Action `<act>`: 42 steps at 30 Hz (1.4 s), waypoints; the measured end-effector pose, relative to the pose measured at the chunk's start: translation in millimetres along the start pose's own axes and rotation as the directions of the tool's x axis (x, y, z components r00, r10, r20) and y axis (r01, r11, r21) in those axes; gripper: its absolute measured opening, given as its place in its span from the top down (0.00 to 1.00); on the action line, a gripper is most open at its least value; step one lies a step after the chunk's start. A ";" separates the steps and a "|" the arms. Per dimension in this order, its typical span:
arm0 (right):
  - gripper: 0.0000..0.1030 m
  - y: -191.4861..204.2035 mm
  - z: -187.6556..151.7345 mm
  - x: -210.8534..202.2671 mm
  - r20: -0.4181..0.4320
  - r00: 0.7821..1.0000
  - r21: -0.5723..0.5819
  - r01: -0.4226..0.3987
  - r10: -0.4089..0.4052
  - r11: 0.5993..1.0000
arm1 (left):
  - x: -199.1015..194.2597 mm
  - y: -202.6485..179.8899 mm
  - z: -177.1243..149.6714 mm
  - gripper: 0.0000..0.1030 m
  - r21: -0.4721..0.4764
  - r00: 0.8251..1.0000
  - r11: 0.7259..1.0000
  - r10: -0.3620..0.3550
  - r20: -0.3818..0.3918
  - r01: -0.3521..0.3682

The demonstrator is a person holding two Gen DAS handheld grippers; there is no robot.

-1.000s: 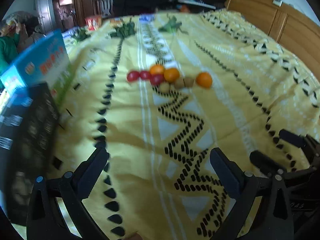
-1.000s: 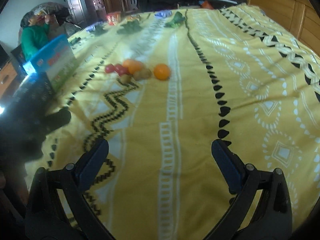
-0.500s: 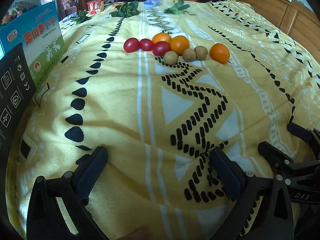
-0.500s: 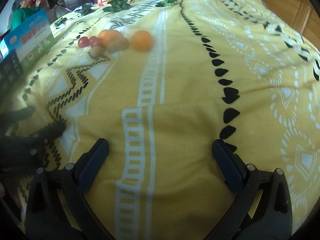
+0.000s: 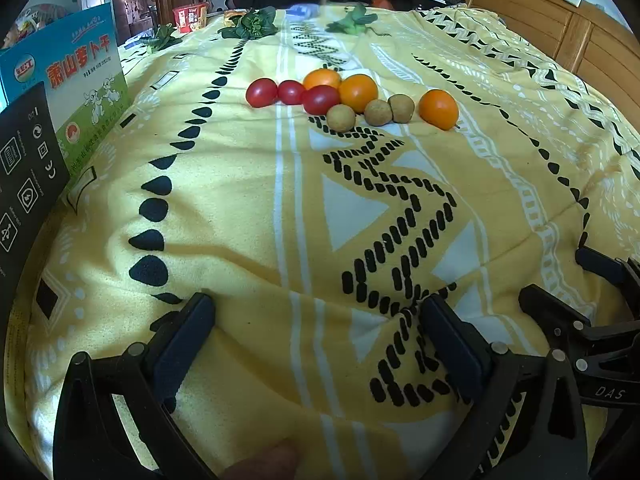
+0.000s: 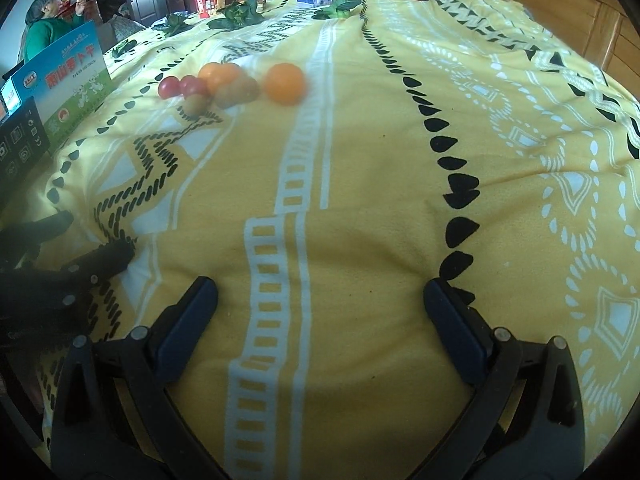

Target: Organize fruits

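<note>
A cluster of fruit lies on the yellow patterned blanket [image 5: 240,184]. In the left wrist view I see three red tomatoes [image 5: 261,92], three oranges with the rightmost orange [image 5: 438,109] a little apart, and three small brown kiwis [image 5: 341,118]. The right wrist view shows the same cluster blurred at upper left, the lone orange [image 6: 285,83] nearest the middle. My left gripper [image 5: 316,316] is open, low over the blanket's near edge, far short of the fruit. My right gripper [image 6: 320,300] is open and empty too.
A blue and green carton [image 5: 76,84] and a black box [image 5: 24,176] stand at the blanket's left edge. Leafy greens [image 5: 250,24] and a red snack cup [image 5: 190,16] lie at the far end. A wooden headboard [image 5: 580,36] runs along the right. A person in green [image 6: 48,28] sits far left.
Both grippers have dropped closer to the blanket and tilted down, so the fruit sits higher and nearer in view. Both stay open and empty. The fruit has not moved.
</note>
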State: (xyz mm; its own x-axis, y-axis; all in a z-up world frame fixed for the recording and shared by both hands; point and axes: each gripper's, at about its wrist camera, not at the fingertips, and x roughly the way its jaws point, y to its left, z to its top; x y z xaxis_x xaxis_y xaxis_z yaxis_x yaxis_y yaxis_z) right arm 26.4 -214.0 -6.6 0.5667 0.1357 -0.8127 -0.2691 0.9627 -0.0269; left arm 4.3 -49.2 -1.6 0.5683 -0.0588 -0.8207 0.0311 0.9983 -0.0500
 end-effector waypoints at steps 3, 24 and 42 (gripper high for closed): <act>0.00 -0.1 0.0 0.0 0.000 1.000 0.000 -0.001 0.001 1.000 | 0.3 0.2 -0.1 0.00 0.000 1.000 1.000 0.000 0.000 0.000; 0.00 -0.3 -0.2 -0.3 0.000 1.000 0.000 0.000 0.000 1.000 | 2.0 -0.7 -0.1 0.00 0.003 1.000 1.000 0.005 0.001 -0.005; 0.00 -0.4 -0.2 -0.4 0.000 1.000 0.000 0.000 0.000 1.000 | 1.1 -1.1 0.8 0.00 0.008 1.000 1.000 0.011 -0.005 -0.011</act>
State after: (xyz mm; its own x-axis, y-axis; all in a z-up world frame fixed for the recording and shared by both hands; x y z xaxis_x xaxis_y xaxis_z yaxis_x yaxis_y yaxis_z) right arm 26.2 -214.5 -6.3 0.5669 0.1360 -0.8125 -0.2689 0.9628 -0.0265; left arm 5.6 -50.4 -2.0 0.5648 -0.0475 -0.8239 0.0313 0.9989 -0.0360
